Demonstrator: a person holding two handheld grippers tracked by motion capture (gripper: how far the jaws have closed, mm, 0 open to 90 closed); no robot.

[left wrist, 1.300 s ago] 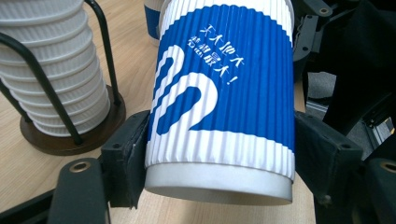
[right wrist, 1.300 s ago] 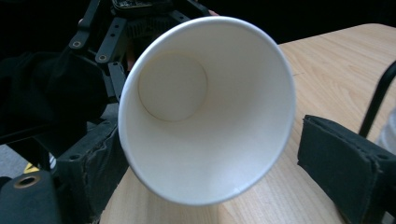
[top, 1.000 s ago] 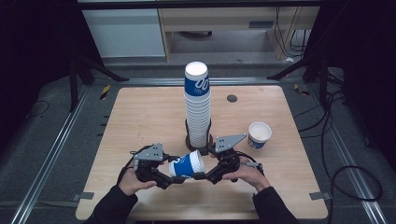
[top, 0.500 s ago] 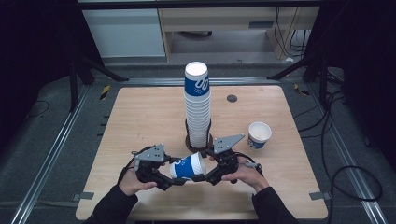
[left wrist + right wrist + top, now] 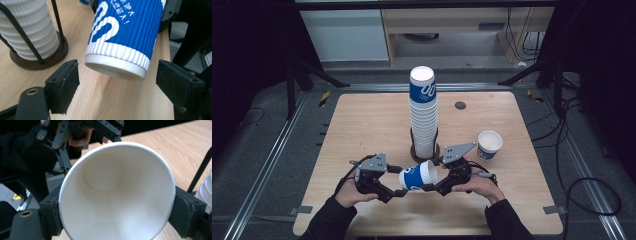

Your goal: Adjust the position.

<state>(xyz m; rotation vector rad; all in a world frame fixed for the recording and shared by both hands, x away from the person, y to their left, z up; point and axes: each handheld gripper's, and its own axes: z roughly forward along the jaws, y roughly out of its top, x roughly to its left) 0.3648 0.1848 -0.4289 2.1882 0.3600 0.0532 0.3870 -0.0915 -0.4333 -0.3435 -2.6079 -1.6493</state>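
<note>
A pale wooden table (image 5: 362, 125) stands in a dark room. At its middle a tall stack of cups (image 5: 423, 112) rises from a wire holder; 1 loose cup (image 5: 489, 144) stands right. Near the front edge a blue-and-white ribbed cup (image 5: 418, 175) lies sideways. The right gripper (image 5: 439, 188), jaws just closing, clamps its rim; the left gripper (image 5: 398, 192) stands released around its base.

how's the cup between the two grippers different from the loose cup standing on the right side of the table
The held cup lies on its side above the table, while the loose cup stands upright on the wood. The held cup sits in the right gripper, with jaws on both sides of its mouth; nothing touches the loose cup. Both are blue and white paper cups, and look empty.
</note>
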